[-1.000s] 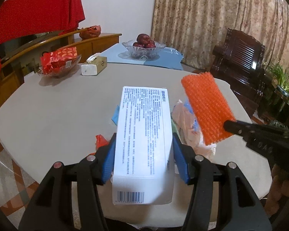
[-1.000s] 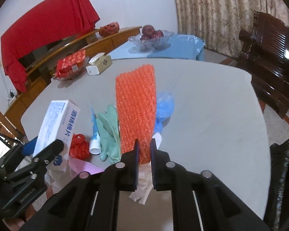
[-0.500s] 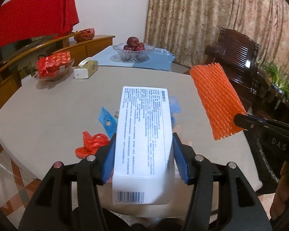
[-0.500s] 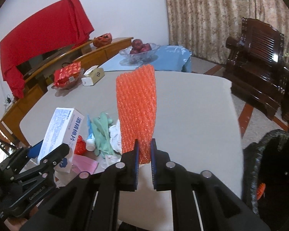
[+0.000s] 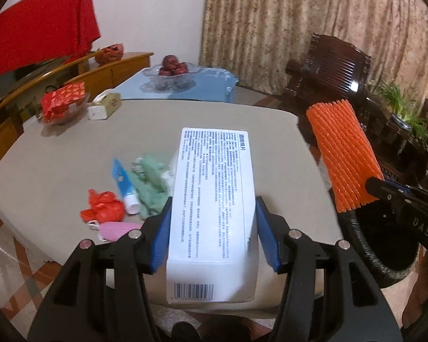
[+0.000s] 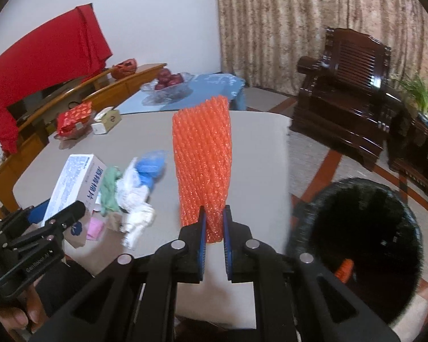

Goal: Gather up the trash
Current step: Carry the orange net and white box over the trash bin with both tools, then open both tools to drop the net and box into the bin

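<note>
My left gripper (image 5: 212, 228) is shut on a white printed box (image 5: 214, 199), held above the near edge of the grey table (image 5: 71, 148); the box also shows in the right wrist view (image 6: 77, 182). My right gripper (image 6: 213, 225) is shut on an orange foam net sleeve (image 6: 204, 162), held off the table's right edge; the sleeve also shows in the left wrist view (image 5: 345, 156). A black trash bin (image 6: 356, 242) stands on the floor to the right, with an orange scrap (image 6: 343, 269) inside. Loose trash lies on the table: a red bag (image 5: 102, 208), a blue tube (image 5: 124, 182), green gloves (image 5: 149, 179), a pink mask (image 5: 114, 229), white and blue wrappers (image 6: 139, 182).
A tissue box (image 5: 104, 107), a red packet in a glass dish (image 5: 62, 102) and a fruit bowl (image 5: 171, 72) on a blue cloth stand at the far side. A dark wooden armchair (image 6: 348, 91) and a plant (image 6: 422, 99) stand at the right.
Both grippers have drawn back and swung right with their loads. The sleeve has passed from over the table to beyond its right edge, and the black bin has come into fuller view.
</note>
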Available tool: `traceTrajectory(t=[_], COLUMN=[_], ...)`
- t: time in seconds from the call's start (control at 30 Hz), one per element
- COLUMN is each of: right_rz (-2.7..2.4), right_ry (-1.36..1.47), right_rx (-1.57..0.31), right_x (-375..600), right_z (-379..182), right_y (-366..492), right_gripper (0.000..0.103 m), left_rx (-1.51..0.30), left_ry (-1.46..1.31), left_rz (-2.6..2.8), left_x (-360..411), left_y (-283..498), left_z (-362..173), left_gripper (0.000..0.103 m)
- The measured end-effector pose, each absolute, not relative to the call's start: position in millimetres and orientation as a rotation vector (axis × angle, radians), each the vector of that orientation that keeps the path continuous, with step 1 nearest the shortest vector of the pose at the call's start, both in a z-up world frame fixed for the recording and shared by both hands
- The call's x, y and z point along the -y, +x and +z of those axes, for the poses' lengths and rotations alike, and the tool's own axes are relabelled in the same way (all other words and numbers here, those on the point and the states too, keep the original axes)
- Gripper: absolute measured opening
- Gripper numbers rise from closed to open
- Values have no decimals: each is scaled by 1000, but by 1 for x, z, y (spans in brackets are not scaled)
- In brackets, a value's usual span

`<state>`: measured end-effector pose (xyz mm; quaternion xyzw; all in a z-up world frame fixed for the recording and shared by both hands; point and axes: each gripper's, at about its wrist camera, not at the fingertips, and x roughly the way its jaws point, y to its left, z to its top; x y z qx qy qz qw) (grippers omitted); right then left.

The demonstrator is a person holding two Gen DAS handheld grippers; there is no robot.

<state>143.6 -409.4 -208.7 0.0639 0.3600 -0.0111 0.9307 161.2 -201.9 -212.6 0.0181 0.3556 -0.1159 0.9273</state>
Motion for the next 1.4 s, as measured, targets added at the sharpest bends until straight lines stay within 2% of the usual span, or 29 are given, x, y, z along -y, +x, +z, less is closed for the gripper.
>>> traceTrajectory(t=[0.67, 1.13, 1.27, 1.33, 1.37, 1.4], right_rz=[-203, -247, -255, -264, -274, -277], right_ry=[124, 179, 174, 179, 185, 190], right_rx=[-808, -867, -883, -883, -884, -883], right_x=[581, 661, 672, 677, 679, 682], right_z=[-236, -282, -290, -292, -293, -293], right_y=[77, 66, 67, 66, 65, 65], right_gripper=[11, 11, 14, 21, 23, 26], left_rx=[-797, -859, -896, -881, -880, -884], left_ry=[51, 71, 58, 89, 101, 109], left_rz=[-388, -428, -474, -484, -491, -498], left_x=[385, 463, 481, 488, 491, 493], left_y=[131, 127, 126, 123, 122, 122], left_z=[-231, -264, -275, -278, -280, -281], left_gripper=[53, 53, 58, 64, 73, 73])
